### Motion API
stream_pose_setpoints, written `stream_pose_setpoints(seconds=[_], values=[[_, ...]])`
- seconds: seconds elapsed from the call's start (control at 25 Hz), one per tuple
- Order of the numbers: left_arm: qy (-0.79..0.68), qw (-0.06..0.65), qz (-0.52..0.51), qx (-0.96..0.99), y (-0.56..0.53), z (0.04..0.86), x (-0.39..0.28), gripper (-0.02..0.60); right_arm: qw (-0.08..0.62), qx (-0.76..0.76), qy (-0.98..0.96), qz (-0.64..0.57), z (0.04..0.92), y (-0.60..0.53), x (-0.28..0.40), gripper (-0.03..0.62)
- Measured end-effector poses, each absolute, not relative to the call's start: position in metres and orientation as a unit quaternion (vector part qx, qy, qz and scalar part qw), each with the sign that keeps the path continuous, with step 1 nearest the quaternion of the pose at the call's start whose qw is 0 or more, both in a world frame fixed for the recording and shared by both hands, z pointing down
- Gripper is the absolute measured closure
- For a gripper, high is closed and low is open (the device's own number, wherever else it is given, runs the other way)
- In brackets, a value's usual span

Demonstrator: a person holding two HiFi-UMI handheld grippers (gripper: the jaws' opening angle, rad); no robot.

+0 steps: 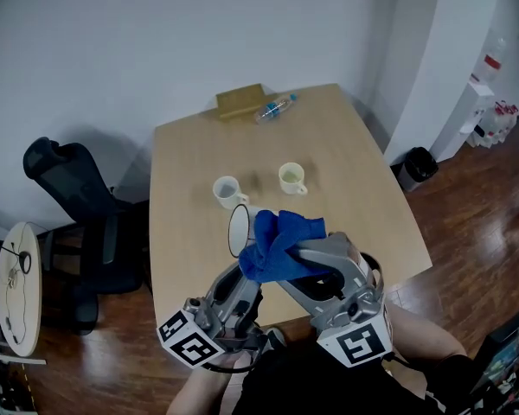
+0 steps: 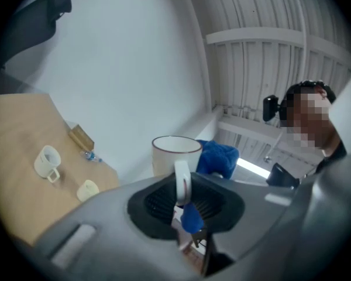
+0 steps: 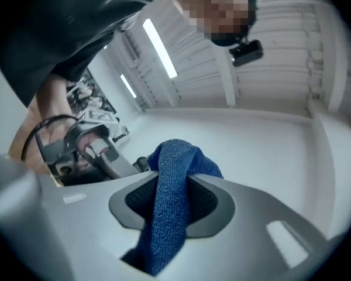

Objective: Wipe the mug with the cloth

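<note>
Mid-wipe, seemingly: left hand-held gripper (image 2: 184, 202) clamps the white dark-rimmed mug (image 2: 174, 154) by its handle; right hand-held gripper (image 3: 172, 206) pinches the blue terry cloth (image 3: 174, 163) just beside that mug. Next: probably rubbing round its wall.

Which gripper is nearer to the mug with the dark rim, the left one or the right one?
Left. The left gripper holds the mug by its handle. The right gripper is at the mug's right, shut on the blue cloth beside it.
</note>
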State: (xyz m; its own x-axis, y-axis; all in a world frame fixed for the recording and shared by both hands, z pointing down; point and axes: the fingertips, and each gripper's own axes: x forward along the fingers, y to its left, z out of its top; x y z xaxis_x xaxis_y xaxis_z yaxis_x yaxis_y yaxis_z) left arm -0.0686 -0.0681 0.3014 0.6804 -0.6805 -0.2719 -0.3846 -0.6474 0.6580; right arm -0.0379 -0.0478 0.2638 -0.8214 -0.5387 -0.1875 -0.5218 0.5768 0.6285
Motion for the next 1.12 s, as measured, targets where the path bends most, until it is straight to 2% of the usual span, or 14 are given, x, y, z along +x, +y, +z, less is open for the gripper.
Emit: stream_pose_setpoints(seconds=[0.12, 0.2, 0.36, 0.56, 0.76, 0.96, 1.12], values=[[-0.285, 0.255, -0.237, 0.893, -0.062, 0.299, -0.071, 0.52, -0.027, 0.271, -0.954, -0.128, 0.265, -0.067, -0.021, 0.482], [-0.27, 0.237, -0.22, 0.907, -0.057, 0.301, -0.073, 0.52, -0.079, 0.222, -0.972, 0.021, 0.259, -0.087, -0.015, 0.482], [-0.203, 0.226, -0.202, 0.931, -0.031, 0.296, -0.065, 0.52, -0.143, 0.111, -0.955, 0.234, 0.275, -0.114, 0.003, 0.482], [-0.091, 0.214, -0.198, 0.952, 0.01, 0.281, -0.048, 0.52, -0.244, -0.119, -0.833, 0.483, 0.301, -0.085, 0.011, 0.482], [-0.02, 0.178, -0.183, 0.967, 0.036, 0.276, -0.039, 0.52, -0.301, -0.257, -0.712, 0.58, 0.301, -0.056, -0.001, 0.482], [0.044, 0.156, -0.2, 0.966, 0.055, 0.262, -0.028, 0.52, -0.351, -0.361, -0.635, 0.586, 0.284, -0.027, 0.0, 0.48], [0.057, 0.157, -0.209, 0.964, 0.056, 0.256, -0.027, 0.52, -0.363, -0.394, -0.603, 0.591, 0.281, -0.019, -0.01, 0.48]])
